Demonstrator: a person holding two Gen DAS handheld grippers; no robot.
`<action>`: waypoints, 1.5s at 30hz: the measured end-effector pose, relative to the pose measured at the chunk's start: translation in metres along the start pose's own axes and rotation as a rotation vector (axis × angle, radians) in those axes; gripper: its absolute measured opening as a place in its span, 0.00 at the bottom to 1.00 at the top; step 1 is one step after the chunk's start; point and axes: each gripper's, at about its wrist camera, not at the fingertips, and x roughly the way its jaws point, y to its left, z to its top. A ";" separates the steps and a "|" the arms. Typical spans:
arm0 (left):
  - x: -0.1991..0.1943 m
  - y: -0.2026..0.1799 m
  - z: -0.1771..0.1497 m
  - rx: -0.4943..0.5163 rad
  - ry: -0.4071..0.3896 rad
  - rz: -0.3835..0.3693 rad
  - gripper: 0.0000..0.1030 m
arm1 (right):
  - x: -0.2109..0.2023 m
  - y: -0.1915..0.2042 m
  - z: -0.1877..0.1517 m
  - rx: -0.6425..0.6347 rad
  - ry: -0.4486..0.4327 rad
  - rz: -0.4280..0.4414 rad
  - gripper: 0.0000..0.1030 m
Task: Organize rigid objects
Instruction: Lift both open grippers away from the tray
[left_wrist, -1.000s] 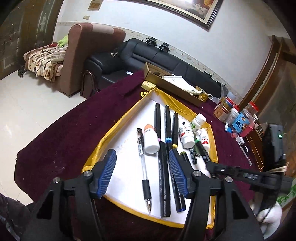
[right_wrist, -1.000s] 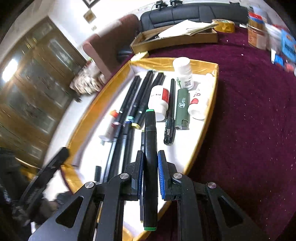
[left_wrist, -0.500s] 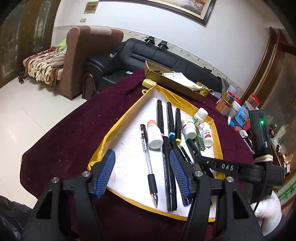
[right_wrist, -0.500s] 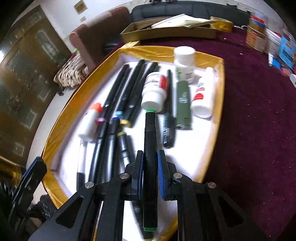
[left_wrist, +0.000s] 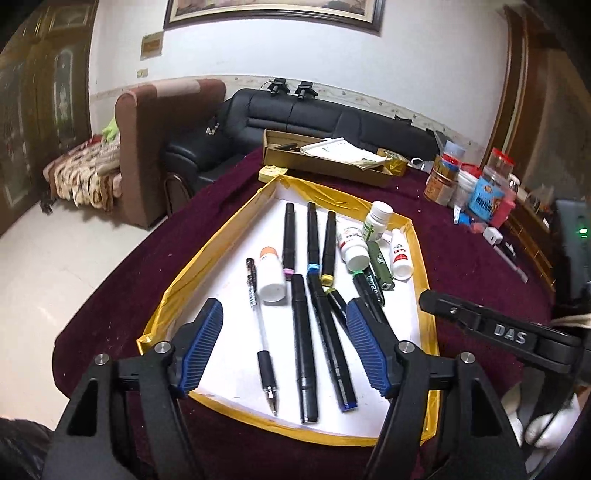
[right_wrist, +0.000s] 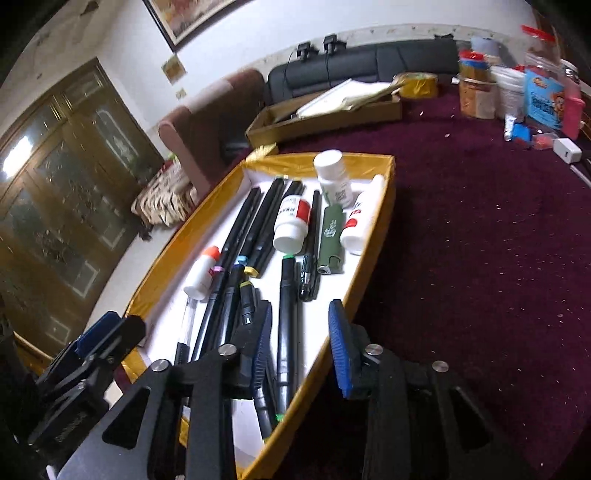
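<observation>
Right gripper (right_wrist: 301, 341): jaws just parted, nothing clenched; green-capped marker (right_wrist: 286, 321) lying loose between them in the gold-rimmed tray (right_wrist: 384, 218). Left gripper (left_wrist: 284, 345): jaws spread wider, empty, above pens in the same tray on the tabletop (right_wrist: 480, 240).

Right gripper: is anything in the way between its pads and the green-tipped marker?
Nothing visible. The right gripper has just been opening; the green-tipped marker lies between its pads, in the tray, beside other markers.

A home's living room, it seems: a black leather sofa (left_wrist: 332, 122) and brown armchair (left_wrist: 155, 140) stand beyond the maroon-clothed table (right_wrist: 480, 240), a framed picture (left_wrist: 273, 14) on the far wall.
</observation>
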 end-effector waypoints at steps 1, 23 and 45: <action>-0.001 -0.005 0.000 0.012 -0.002 0.010 0.70 | -0.005 0.000 -0.002 -0.006 -0.016 0.000 0.33; 0.004 -0.084 -0.003 0.197 0.049 0.096 0.71 | -0.029 -0.036 -0.010 -0.026 -0.070 -0.043 0.46; -0.002 -0.104 -0.007 0.229 0.032 0.097 0.72 | -0.039 -0.062 -0.015 0.005 -0.081 -0.082 0.50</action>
